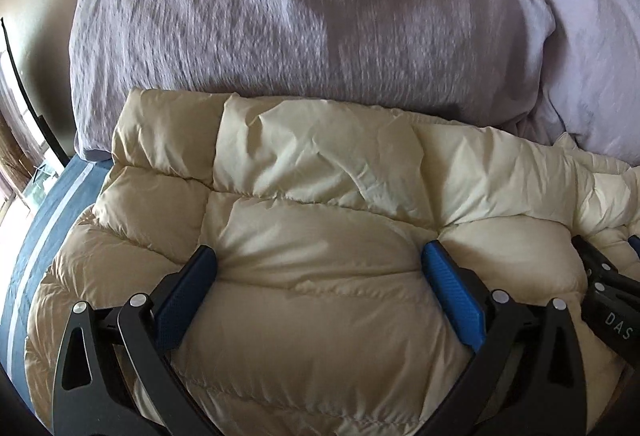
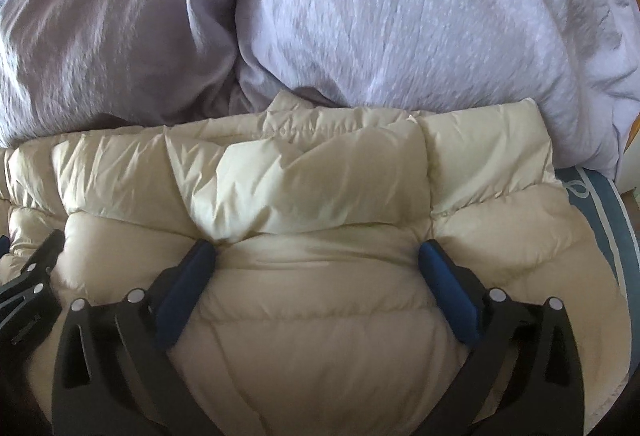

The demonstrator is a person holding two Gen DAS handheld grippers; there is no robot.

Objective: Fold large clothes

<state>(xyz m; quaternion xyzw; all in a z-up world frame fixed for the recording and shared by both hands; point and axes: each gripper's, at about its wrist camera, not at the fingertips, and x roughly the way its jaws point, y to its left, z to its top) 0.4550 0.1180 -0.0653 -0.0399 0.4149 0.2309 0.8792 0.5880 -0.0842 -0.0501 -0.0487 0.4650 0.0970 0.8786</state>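
A cream quilted puffer jacket lies folded over on the bed, and it also fills the right wrist view. My left gripper is open, its blue fingers pressed down on the jacket with padding bulging between them. My right gripper is open too, its blue fingers pressing on the jacket the same way. The right gripper shows at the right edge of the left wrist view. The left gripper shows at the left edge of the right wrist view.
A lilac duvet is heaped behind the jacket, and it also shows in the right wrist view. A blue bedsheet with pale stripes lies under the jacket and reaches the bed edge. A window is at the far left.
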